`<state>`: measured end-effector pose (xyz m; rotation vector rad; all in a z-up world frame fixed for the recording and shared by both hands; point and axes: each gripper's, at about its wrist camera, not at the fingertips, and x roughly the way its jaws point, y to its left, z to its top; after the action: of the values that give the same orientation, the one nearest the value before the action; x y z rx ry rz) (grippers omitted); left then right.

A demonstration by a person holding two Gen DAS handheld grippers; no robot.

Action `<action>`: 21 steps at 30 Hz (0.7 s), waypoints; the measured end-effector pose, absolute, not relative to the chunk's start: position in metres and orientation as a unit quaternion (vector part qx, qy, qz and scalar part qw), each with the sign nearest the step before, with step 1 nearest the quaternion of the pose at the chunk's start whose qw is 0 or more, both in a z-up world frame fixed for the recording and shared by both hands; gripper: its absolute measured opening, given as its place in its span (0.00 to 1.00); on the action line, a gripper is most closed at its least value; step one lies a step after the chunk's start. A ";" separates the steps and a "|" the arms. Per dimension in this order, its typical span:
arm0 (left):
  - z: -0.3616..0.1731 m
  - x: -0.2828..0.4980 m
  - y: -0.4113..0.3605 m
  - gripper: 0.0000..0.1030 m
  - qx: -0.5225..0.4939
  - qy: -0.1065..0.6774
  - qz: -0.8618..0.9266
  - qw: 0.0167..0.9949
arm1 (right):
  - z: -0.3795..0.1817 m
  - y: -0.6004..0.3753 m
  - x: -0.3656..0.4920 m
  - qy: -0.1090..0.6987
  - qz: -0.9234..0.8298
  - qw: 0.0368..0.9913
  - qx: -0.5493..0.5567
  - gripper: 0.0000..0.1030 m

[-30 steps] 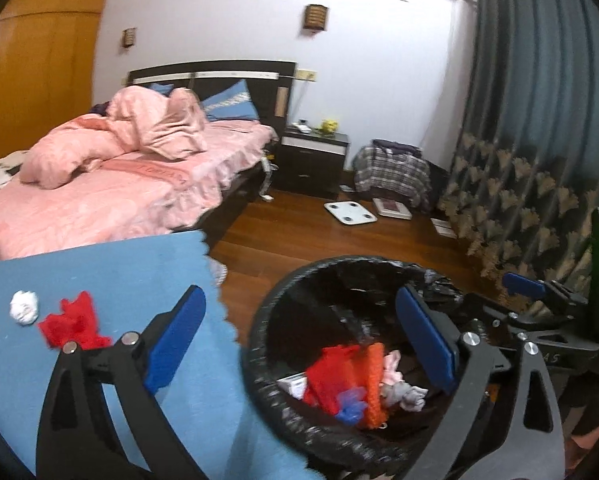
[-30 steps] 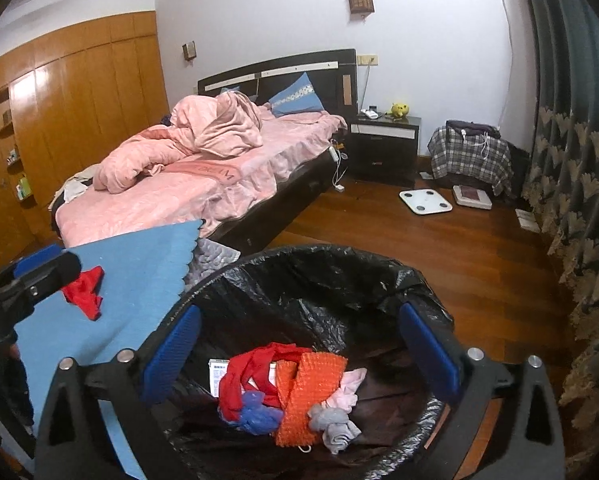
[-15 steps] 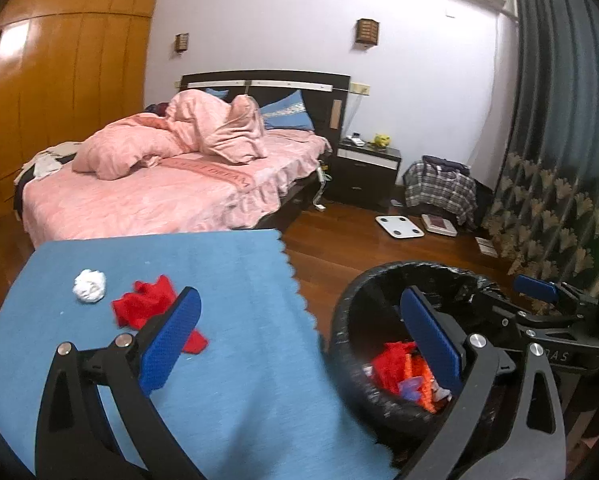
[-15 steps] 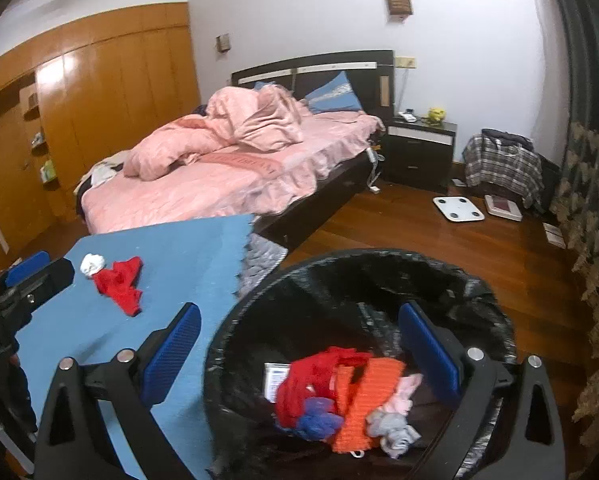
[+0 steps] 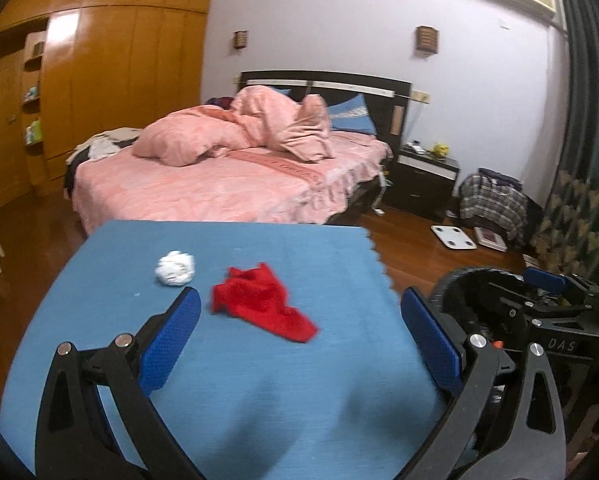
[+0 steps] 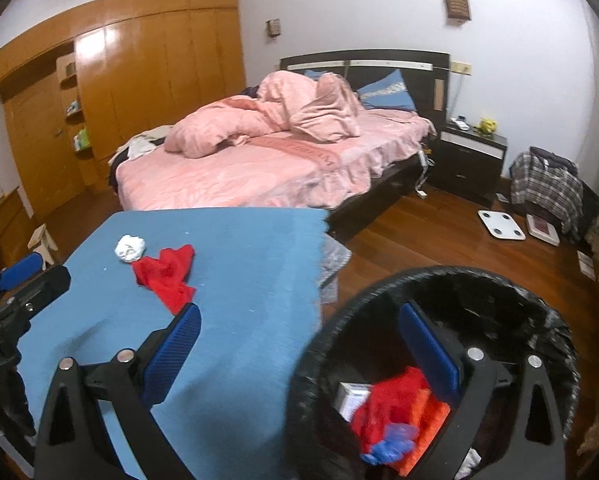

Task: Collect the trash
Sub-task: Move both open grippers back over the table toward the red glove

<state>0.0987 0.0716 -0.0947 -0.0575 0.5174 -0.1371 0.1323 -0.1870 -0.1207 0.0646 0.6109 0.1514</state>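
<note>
Both tongs released, empty: left tongs [image 5: 299, 320] above the cloth [image 5: 259, 400], right tongs [image 6: 299, 340] by the bin [image 6: 499, 280]. Red rag [image 5: 263, 304] and paper wad [image 5: 174, 268] lie far-centre. Risk: I snag cloth with rag, dragging the wad off.

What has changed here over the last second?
Both grippers swung left, away from the trash bin toward the blue table. The left gripper now faces the red cloth and white paper ball; the right gripper straddles the bin's edge. Both stayed open and empty; the trash did not move.
</note>
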 end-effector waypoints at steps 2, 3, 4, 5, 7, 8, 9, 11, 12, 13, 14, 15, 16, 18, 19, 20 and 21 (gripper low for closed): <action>-0.096 0.100 0.084 0.95 -0.029 0.257 -0.054 0.964 | -0.123 -0.173 0.140 0.303 0.082 0.949 0.029 0.94; -0.097 0.101 0.091 0.95 -0.030 0.258 -0.046 0.965 | -0.125 -0.166 0.144 0.304 0.087 0.948 0.026 0.94; -0.098 0.101 0.096 0.95 -0.030 0.258 -0.041 0.965 | -0.126 -0.158 0.148 0.305 0.091 0.948 0.023 0.94; -0.099 0.103 0.103 0.95 -0.030 0.259 -0.034 0.965 | -0.128 -0.154 0.151 0.306 0.095 0.947 0.021 0.94; -0.101 0.104 0.114 0.95 -0.028 0.259 -0.022 0.965 | -0.131 -0.140 0.159 0.307 0.101 0.946 0.014 0.94; -0.102 0.105 0.120 0.95 -0.028 0.259 -0.017 0.965 | -0.133 -0.134 0.163 0.308 0.104 0.946 0.012 0.94; -0.104 0.107 0.127 0.95 -0.028 0.261 -0.010 0.965 | -0.135 -0.130 0.165 0.308 0.106 0.945 0.011 0.94; -0.108 0.111 0.138 0.95 -0.030 0.263 0.000 0.964 | -0.138 -0.119 0.172 0.309 0.111 0.945 0.010 0.94; -0.110 0.113 0.144 0.95 -0.032 0.265 0.005 0.964 | -0.140 -0.113 0.176 0.310 0.113 0.944 0.009 0.94; -0.112 0.115 0.148 0.95 -0.034 0.267 0.010 0.963 | -0.141 -0.108 0.181 0.310 0.116 0.943 0.009 0.94; -0.113 0.117 0.152 0.95 -0.035 0.268 0.014 0.963 | -0.142 -0.104 0.184 0.311 0.117 0.943 0.009 0.94; -0.114 0.118 0.154 0.95 -0.036 0.269 0.017 0.962 | -0.143 -0.098 0.188 0.311 0.119 0.943 0.007 0.94; -0.115 0.121 0.158 0.95 -0.038 0.270 0.021 0.962 | -0.143 -0.094 0.192 0.312 0.121 0.942 0.005 0.94; -0.119 0.128 0.166 0.95 -0.039 0.274 0.028 0.961 | -0.146 -0.081 0.201 0.314 0.126 0.941 0.001 0.94; -0.121 0.130 0.169 0.95 -0.039 0.276 0.031 0.960 | -0.148 -0.075 0.205 0.316 0.129 0.940 -0.002 0.94; -0.122 0.132 0.170 0.95 -0.039 0.277 0.034 0.959 | -0.149 -0.071 0.208 0.317 0.131 0.939 -0.003 0.94; -0.124 0.135 0.173 0.95 -0.039 0.279 0.036 0.959 | -0.150 -0.067 0.211 0.319 0.133 0.938 -0.004 0.94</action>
<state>0.1350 0.1729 -0.1241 -0.0785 0.5666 0.0736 0.2114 -0.0665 -0.1503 -0.0075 0.6508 0.2726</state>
